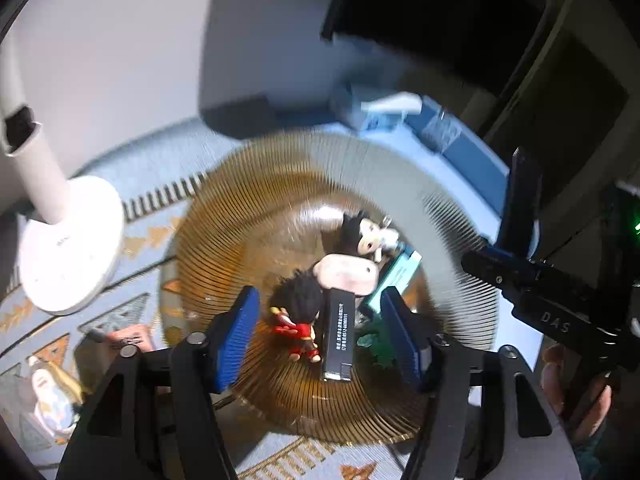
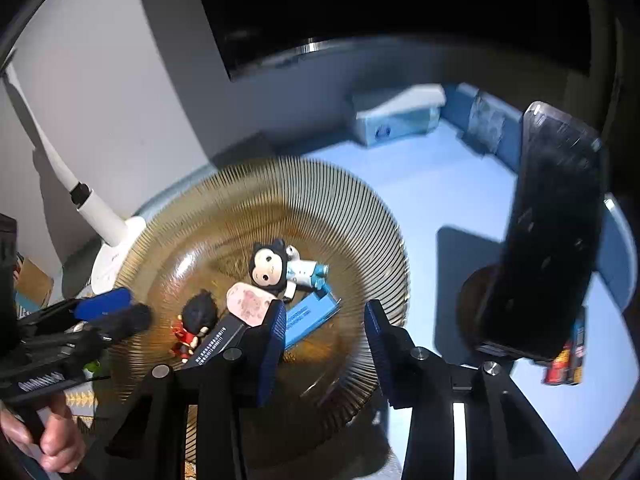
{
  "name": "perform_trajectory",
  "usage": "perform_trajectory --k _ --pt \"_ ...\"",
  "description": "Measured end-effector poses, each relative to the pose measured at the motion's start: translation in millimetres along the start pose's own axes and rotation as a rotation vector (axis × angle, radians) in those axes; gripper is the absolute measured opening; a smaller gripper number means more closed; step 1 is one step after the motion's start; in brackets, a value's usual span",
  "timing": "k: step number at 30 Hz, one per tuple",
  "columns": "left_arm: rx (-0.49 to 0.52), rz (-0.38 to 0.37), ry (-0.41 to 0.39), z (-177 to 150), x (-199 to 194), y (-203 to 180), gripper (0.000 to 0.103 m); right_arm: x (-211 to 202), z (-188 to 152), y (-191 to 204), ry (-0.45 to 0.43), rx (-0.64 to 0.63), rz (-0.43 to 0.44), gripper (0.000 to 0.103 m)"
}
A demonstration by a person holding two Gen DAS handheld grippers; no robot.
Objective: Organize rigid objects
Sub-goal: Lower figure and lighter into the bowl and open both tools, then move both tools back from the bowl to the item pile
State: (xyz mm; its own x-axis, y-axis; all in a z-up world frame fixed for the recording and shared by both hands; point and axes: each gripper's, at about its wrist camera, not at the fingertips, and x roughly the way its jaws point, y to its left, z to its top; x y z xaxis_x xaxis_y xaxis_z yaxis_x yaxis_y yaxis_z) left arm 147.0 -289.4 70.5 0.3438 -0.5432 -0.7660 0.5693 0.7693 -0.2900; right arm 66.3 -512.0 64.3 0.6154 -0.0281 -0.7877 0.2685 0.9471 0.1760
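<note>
A ribbed amber glass bowl point(image 1: 280, 184) point(image 2: 360, 216) holds several small things. Among them are a dark-haired figure in red point(image 1: 298, 320) point(image 2: 192, 324), a black stick with white print point(image 1: 338, 332) point(image 2: 216, 340) and a pink oval case point(image 1: 346, 274) point(image 2: 250, 302). A black-eared figure in white point(image 1: 366, 236) point(image 2: 272, 266) and a teal box point(image 1: 398, 276) point(image 2: 310, 316) lie there too. My left gripper point(image 1: 320, 336) hangs open over the bowl, with the red figure and the black stick lying loose between its blue pads. My right gripper point(image 2: 326, 344) stands open above the bowl's bare floor, just right of the teal box.
A white lamp base point(image 1: 68, 248) point(image 2: 110, 256) stands left of the bowl on a patterned mat point(image 1: 132, 240), where a pale figurine point(image 1: 52, 396) lies. A dark phone on a stand point(image 2: 556, 232), colourful cans point(image 2: 568, 360) and a tissue box point(image 2: 396, 120) sit to the right on a light blue surface.
</note>
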Motion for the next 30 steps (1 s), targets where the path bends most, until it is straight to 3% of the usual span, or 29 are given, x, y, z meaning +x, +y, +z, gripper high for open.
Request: perform_trajectory --k 2,12,19,23,26,30 --pt "-0.001 -0.015 -0.043 -1 -20 1 0.064 -12 2 3 -0.029 -0.001 0.002 0.048" --pt "0.021 0.03 -0.226 -25 -126 8 0.064 -55 -4 59 -0.111 -0.124 0.019 0.056" --pt "-0.065 0.117 -0.381 -61 -221 57 0.071 -72 -17 105 -0.12 -0.183 0.108 0.058" --pt "-0.127 0.159 -0.437 -86 -255 88 0.071 -73 -27 137 -0.104 -0.208 0.168 0.058" --pt "-0.189 0.171 -0.447 -106 -266 114 0.071 -68 -38 164 -0.076 -0.235 0.22 0.058" --pt "-0.266 0.208 -0.393 -136 -249 150 0.071 -50 -63 196 -0.028 -0.272 0.275 0.064"
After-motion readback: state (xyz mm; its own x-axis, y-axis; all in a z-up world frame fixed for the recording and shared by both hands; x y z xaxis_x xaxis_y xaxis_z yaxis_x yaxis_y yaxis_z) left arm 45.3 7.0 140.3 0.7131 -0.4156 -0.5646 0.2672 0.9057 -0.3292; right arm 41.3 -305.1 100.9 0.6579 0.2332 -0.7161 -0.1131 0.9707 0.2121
